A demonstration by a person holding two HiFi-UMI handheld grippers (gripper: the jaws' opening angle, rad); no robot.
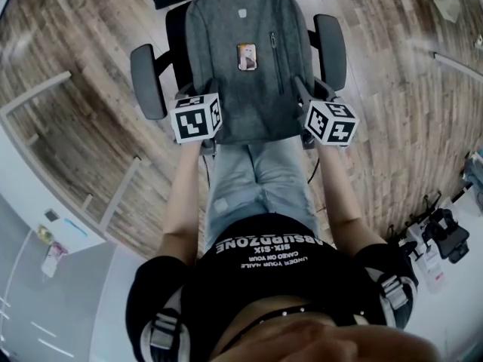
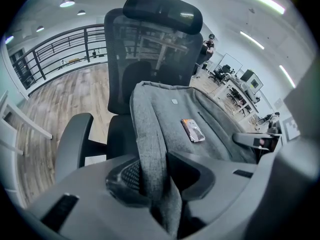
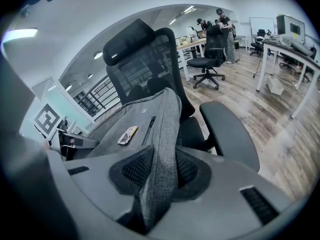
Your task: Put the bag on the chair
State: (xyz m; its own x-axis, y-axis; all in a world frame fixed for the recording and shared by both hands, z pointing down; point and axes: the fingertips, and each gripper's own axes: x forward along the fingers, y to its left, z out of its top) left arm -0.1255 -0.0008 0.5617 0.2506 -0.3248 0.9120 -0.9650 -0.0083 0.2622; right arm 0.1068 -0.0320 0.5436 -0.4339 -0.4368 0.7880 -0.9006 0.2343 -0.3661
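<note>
so the grey felt-looking fabric backpack is lying flat over the seat of the black mesh-back office chair, sitting between the two padded black armrests, with its top end pointing toward the backrest. in the left gripper view that top end is leaning up against the bottom of the backrest, under the black headrest.

the left gripper is clamping down on the bag's left side edge near the bottom, and you can see a fold of grey fabric squeezed between the textured pads. the right gripper is doing the same on the right side edge, with the cloth pinched tight between its jaws. both are angling down at the bag from the front of the seat (i honestly can't tell if the bottom end is fully resting on the cushion or if the grippers are carrying some of it).

the front of the bag is facing up, showing a small colourful rectangular tag and a dark vertical zipper just right of it. the person is standing right at the front edge of the chair in light blue jeans, on a wood plank floor.
</note>
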